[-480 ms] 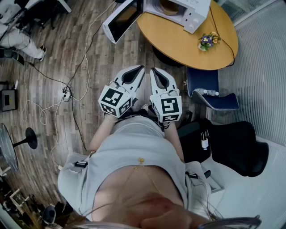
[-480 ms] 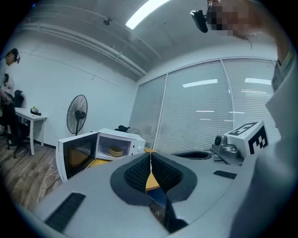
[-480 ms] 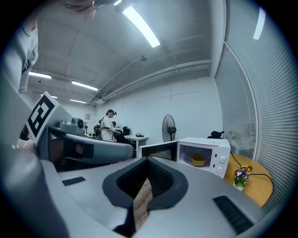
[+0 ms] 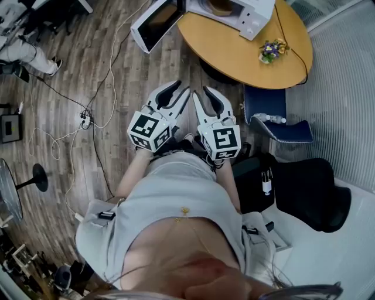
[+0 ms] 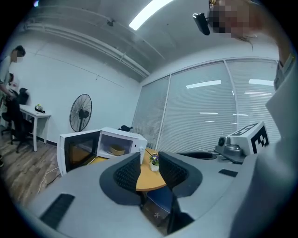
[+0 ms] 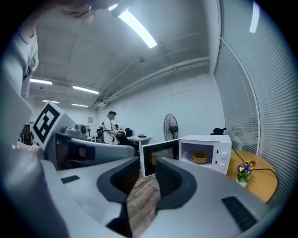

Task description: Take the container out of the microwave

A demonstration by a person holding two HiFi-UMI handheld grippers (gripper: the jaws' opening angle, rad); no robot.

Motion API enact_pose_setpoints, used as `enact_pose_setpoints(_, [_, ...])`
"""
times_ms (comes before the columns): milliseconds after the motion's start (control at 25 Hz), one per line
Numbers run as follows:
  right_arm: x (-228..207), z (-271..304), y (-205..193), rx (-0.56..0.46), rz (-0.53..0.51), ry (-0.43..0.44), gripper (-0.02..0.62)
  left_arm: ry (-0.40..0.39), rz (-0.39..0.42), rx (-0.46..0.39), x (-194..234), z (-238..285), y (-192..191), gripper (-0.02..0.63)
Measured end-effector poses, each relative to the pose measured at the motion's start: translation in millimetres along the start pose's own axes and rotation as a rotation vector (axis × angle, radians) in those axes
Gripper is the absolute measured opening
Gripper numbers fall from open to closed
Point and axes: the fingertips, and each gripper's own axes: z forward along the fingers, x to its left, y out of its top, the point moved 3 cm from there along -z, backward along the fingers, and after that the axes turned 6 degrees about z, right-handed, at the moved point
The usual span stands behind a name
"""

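Note:
The white microwave point(image 4: 234, 14) stands on the round wooden table point(image 4: 246, 55) with its door point(image 4: 153, 24) swung wide open. Inside lies a shallow tan container point(image 5: 117, 150), which also shows in the right gripper view point(image 6: 199, 158) and at the head view's top edge point(image 4: 221, 7). My left gripper point(image 4: 176, 92) and right gripper point(image 4: 205, 97) are held side by side in front of my body, well short of the table. The left gripper point(image 5: 149, 169) is open and empty; the right gripper point(image 6: 146, 179) is open and empty too.
A small pot of flowers point(image 4: 270, 51) sits on the table to the right of the microwave. A blue chair point(image 4: 275, 120) stands by the table's near edge. Cables and a power strip point(image 4: 87, 122) lie on the wooden floor at the left. A standing fan point(image 6: 170, 126) is beyond.
Both grippers sit slightly higher in the head view, a little nearer the table. Nothing has been taken hold of.

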Motion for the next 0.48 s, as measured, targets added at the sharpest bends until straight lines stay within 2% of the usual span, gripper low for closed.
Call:
enact_pose_setpoints(240, [-7, 5, 0, -0.003, 0.017, -0.01, 0.116, 0.012, -0.009, 0.013, 4, 1, -2, 0.123])
enact_pose_setpoints(480, [-14, 19, 5, -0.017, 0.034, -0.041, 0.116, -0.015, -0.035, 0.011, 19, 10, 0, 0.123])
